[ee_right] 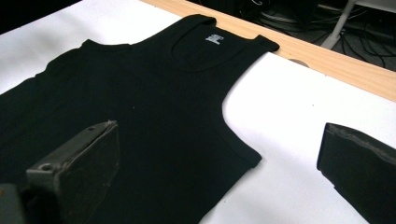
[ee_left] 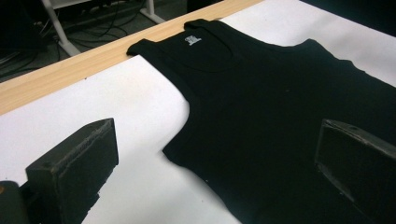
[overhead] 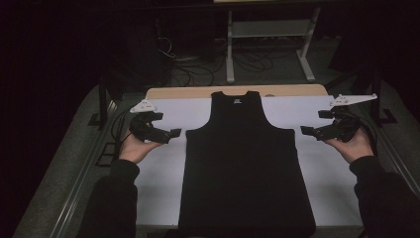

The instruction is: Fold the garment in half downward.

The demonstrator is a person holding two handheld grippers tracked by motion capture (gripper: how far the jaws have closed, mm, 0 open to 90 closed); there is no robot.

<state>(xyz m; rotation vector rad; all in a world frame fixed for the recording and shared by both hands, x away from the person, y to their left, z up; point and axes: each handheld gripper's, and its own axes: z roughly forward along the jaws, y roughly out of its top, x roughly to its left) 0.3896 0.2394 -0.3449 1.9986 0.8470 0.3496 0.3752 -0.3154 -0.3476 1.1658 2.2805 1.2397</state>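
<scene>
A black tank top [overhead: 246, 163] is laid flat on the white table cover [overhead: 163, 173], right between both grippers; the left gripper [overhead: 171, 134] and right gripper [overhead: 307, 131] are held just off its sides, jaws spread wide, nothing gripped.

Black tank top [ee_right: 140, 107] is lying flat on the white table cover [ee_right: 299, 140], neck label [ee_right: 214, 38] facing up near the wooden table edge [ee_right: 327, 60]. The right gripper [ee_right: 217, 172] hangs above it with jaws spread wide — one over the fabric, the other over bare white.
</scene>
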